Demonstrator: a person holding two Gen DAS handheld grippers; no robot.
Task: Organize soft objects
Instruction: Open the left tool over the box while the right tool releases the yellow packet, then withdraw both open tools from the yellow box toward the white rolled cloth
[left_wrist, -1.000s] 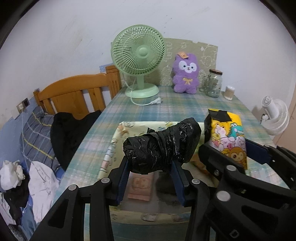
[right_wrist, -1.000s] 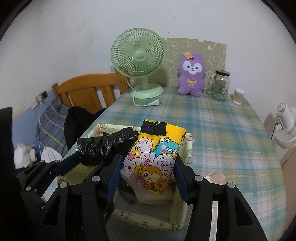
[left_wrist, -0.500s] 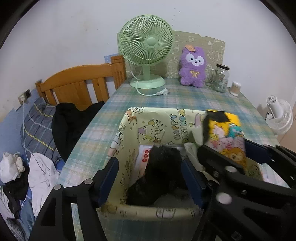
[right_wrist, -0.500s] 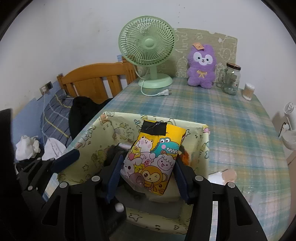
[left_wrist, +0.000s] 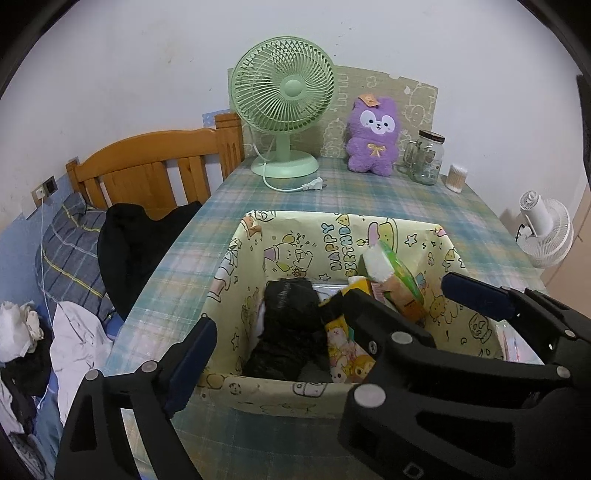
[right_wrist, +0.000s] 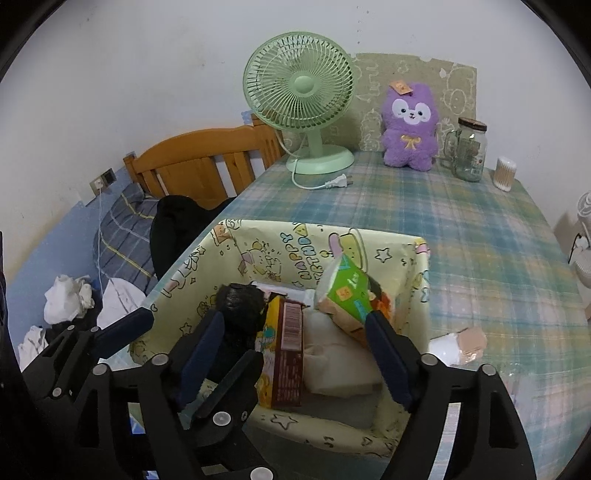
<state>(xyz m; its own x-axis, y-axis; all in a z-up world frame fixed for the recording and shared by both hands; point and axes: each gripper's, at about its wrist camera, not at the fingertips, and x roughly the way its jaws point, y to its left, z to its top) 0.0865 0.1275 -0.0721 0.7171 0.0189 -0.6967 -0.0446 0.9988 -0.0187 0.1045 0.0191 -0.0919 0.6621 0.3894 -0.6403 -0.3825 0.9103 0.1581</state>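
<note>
A box lined with yellow cartoon paper (left_wrist: 332, 221) (right_wrist: 373, 236) stands on the plaid table. Inside it lie a black plastic bundle (left_wrist: 288, 317) (right_wrist: 240, 304), a yellow cartoon packet (left_wrist: 343, 350) (right_wrist: 286, 343) on its edge, a green-and-white packet (left_wrist: 391, 273) (right_wrist: 343, 291) and a white soft pack (right_wrist: 332, 354). My left gripper (left_wrist: 288, 332) hangs over the bundle with its jaws opening and touching nothing. Its right finger is hidden behind the other gripper. My right gripper (right_wrist: 293, 321) is also opening. The yellow packet lies loose between its fingers.
At the table's far end stand a green fan (left_wrist: 284, 96), a purple plush (left_wrist: 373, 136), a glass jar (left_wrist: 424, 158) and a swab holder (left_wrist: 456, 177). A small packet (right_wrist: 461, 343) lies right of the box. A wooden bed with clothes (left_wrist: 147, 166) is on the left.
The left gripper let the black bundle drop into the box and spread wide. The right gripper then let go of the yellow packet, which fell sideways into the box.
</note>
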